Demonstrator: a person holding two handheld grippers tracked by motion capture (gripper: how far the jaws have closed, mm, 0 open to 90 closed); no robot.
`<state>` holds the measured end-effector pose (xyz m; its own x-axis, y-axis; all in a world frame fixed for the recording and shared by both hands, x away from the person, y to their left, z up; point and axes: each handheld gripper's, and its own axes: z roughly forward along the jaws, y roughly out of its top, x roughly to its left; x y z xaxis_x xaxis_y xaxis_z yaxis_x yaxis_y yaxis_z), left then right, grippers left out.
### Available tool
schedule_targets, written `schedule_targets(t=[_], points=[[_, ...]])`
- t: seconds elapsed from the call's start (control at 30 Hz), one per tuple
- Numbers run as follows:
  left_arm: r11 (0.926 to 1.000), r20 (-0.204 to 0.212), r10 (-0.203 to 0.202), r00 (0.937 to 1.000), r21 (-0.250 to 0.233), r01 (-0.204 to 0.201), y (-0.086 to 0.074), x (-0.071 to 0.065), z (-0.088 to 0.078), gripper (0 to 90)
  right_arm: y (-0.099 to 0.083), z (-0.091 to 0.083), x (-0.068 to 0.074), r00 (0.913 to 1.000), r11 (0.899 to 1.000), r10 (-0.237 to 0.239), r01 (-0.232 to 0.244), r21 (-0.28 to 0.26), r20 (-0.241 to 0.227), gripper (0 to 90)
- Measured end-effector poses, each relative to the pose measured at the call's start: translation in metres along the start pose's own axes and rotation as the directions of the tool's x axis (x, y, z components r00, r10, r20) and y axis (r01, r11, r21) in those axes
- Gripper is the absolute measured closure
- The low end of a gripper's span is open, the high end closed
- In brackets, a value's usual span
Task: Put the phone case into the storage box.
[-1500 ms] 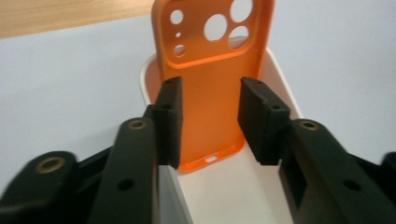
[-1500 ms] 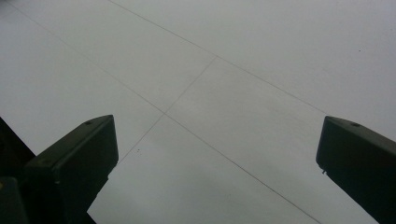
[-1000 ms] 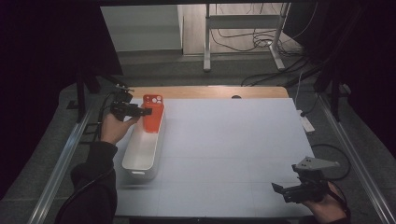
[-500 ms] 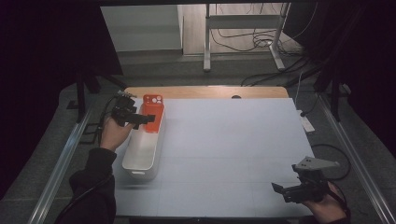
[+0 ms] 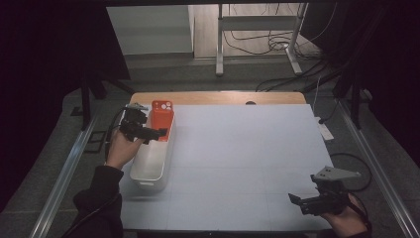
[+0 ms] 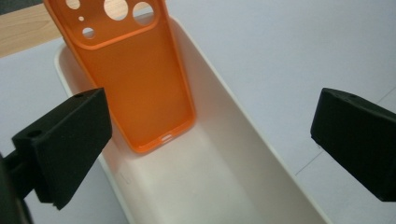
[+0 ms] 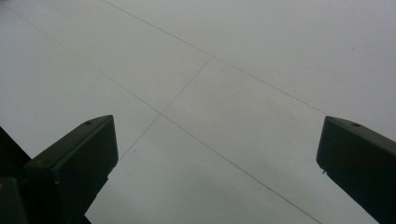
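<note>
phone case (image 6: 135, 84) is leaning in the far end of the white bin (image 5: 148, 166), far left on the counter (image 5: 247, 163). left hand-held gripper (image 6: 210, 140) jaws have just been opening, nothing gripped. right hand-held gripper (image 7: 215, 168) is hanging open near right.

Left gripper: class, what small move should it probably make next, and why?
Probably back away from the tray. The left gripper has just been opening; nothing sits between its fingers, and the orange case leans inside the tray, free of them.
</note>
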<state>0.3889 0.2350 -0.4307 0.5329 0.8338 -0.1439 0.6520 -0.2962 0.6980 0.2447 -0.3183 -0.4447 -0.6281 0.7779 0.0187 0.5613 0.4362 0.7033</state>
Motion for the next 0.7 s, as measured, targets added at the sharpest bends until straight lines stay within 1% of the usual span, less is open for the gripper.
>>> schedule_targets(t=[0.1, 0.23, 0.43, 0.53, 0.7], points=[[0.9999, 0.004, 0.002, 1.0, -0.011, -0.002, -0.002, -0.003, -0.001, 0.0, 0.0, 0.0, 0.0, 1.0, 1.0, 0.0, 0.0, 0.001, 0.001, 0.0], [0.9996, 0.023, 0.009, 0.9997, -0.029, -0.009, -0.006, -0.006, -0.002, 0.0, 0.0, 0.0, 0.0, 1.0, 1.0, -0.001, 0.001, 0.004, 0.001, 0.0], [0.9993, 0.032, 0.025, 0.9992, -0.029, -0.025, -0.009, -0.013, -0.003, 0.0, 0.0, 0.0, 0.001, 1.0, 1.0, -0.001, 0.001, 0.004, 0.001, 0.0], [0.9986, 0.043, 0.034, 0.9985, -0.043, -0.032, -0.011, -0.016, -0.003, 0.0, 0.0, 0.0, 0.001, 1.0, 1.0, -0.001, 0.001, 0.004, 0.001, 0.0], [0.9977, 0.055, 0.049, 0.9973, -0.049, -0.046, -0.016, -0.023, -0.004, 0.0, 0.0, 0.0, 0.001, 1.0, 1.0, -0.001, 0.001, 0.004, 0.0, 0.0]])
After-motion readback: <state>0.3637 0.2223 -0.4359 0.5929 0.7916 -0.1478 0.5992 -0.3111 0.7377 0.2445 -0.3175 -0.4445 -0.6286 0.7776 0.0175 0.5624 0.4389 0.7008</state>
